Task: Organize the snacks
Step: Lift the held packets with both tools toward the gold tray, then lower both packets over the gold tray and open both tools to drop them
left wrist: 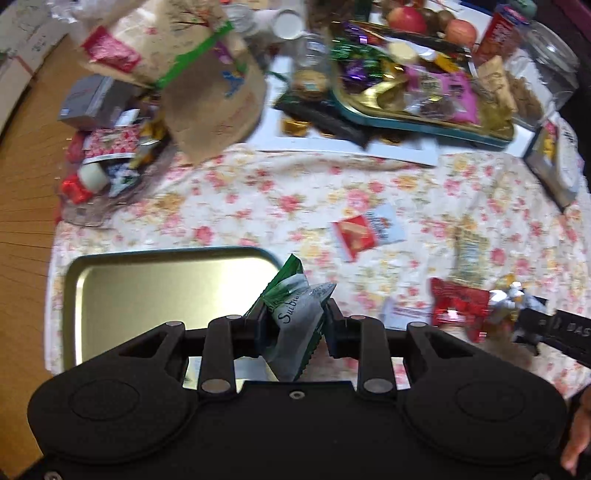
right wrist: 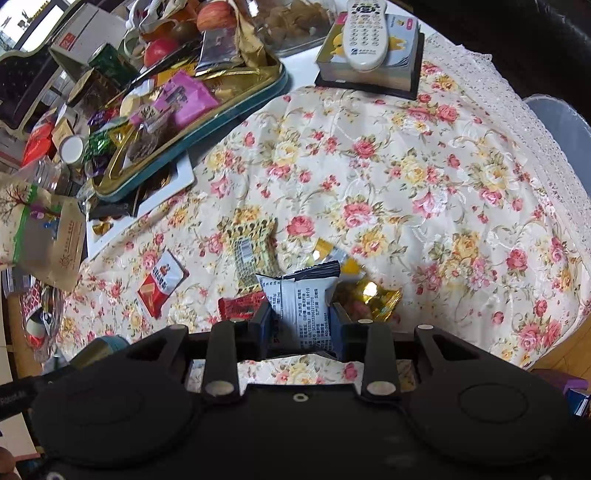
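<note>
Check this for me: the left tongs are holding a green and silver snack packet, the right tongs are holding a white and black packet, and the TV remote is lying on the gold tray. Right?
Not quite. In the right wrist view the remote lies on a stack of books, not on the gold tray. The rest holds: left tongs grip the green and silver packet; right tongs grip the white and black packet.

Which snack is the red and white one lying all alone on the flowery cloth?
Start at the empty gold tray; look right across the flowered cloth. The flat packet lies alone there, half red with a biscuit picture, half pale with dark writing.
</note>
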Demonstrator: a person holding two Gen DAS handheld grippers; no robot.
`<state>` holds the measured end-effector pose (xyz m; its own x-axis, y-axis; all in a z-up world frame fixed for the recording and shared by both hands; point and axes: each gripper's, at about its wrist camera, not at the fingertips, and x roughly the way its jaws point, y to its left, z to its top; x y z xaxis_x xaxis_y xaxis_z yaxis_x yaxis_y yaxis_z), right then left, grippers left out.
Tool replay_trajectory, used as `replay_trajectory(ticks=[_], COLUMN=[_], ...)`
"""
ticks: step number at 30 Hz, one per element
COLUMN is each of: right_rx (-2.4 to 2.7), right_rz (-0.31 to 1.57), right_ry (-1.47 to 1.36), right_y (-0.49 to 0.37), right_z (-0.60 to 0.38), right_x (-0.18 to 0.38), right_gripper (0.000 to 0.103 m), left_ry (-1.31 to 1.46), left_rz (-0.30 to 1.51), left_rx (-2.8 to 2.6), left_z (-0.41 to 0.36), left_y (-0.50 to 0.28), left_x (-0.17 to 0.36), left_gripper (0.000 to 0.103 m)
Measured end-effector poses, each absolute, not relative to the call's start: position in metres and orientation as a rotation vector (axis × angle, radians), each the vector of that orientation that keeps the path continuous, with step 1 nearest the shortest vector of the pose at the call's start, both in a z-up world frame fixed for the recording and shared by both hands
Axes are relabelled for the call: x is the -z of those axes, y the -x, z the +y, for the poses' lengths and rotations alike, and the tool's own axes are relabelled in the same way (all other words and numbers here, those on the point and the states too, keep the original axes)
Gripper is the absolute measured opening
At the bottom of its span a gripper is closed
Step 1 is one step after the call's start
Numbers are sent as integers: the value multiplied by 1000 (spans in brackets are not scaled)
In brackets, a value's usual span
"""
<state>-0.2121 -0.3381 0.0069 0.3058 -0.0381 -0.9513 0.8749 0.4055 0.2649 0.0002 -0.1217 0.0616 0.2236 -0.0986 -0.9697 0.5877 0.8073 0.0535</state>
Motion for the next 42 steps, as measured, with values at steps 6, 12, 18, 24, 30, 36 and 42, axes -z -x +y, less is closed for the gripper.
replay_trajectory(ticks=[6, 12, 18, 24, 30, 36, 42], right_rx=[709, 645, 569, 489, 379, 307, 277], right_rz=[1133, 1164, 1184, 1178, 1157, 1168, 1164], right_ry=[-925, -878, -838, -825, -805, -763, -726], right_y=[183, 143, 106, 76, 52, 41, 35], right_z=[-310, -276, -242, -209, -176, -149, -142], right_x=[-2, -1, -2, -9, -20, -20, -19], right_gripper=[35, 34, 34, 34, 34, 34, 34], left_ry=[-378, -377, -348, -259, -229, -244, -240], left_rz=[1328, 1329, 1378, 1411, 1381, 1387, 1346], left_rx=[471, 381, 360, 385, 350, 342, 345], left_z=[-77, -38, -4, 17, 28, 30, 33], left_y=[-35, -61, -84, -96, -102, -103, -99], left_x=[-61, -52, -40, -40, -45, -40, -47], left_gripper=[38, 38, 39, 40, 42, 42, 42])
